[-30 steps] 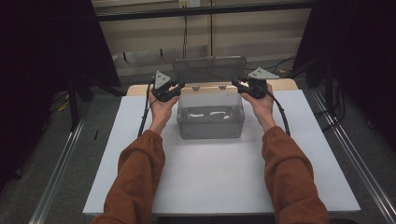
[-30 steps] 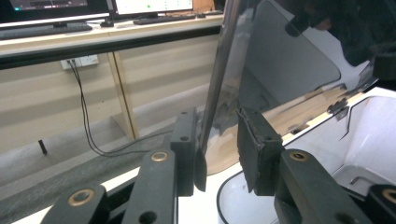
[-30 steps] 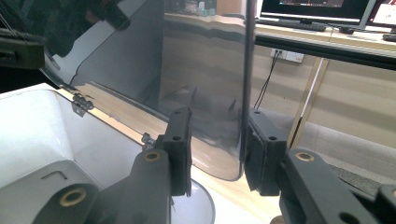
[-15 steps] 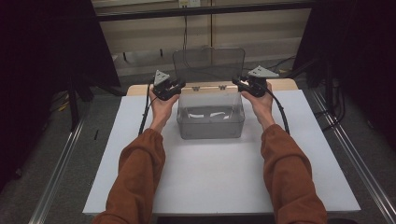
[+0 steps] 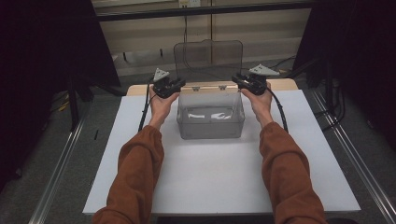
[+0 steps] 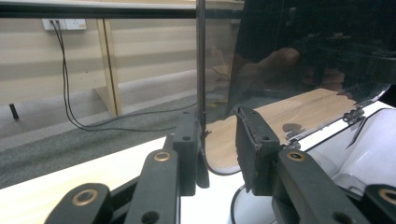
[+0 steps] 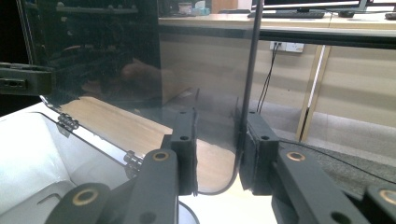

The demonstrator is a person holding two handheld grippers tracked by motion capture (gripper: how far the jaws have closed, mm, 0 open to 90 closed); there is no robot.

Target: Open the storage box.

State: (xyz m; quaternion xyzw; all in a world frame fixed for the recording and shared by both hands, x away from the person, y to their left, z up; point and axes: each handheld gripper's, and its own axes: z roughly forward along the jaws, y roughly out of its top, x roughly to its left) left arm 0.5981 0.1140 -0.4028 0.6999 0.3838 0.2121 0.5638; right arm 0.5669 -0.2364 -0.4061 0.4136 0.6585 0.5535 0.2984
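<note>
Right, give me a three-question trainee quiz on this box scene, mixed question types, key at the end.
1. True or false: the lid of the clear box stands raised.
2. Each lid edge sits where on the left gripper and right gripper? A) between its open jaws B) above them C) beneath them
3. Fill in: the box rests on a ___ board.

Key: 1 true; 2 A; 3 white.

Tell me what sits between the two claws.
In the high view, the clear box and its raised lid lie between the left claw and the right claw, one at each lid edge.
</note>
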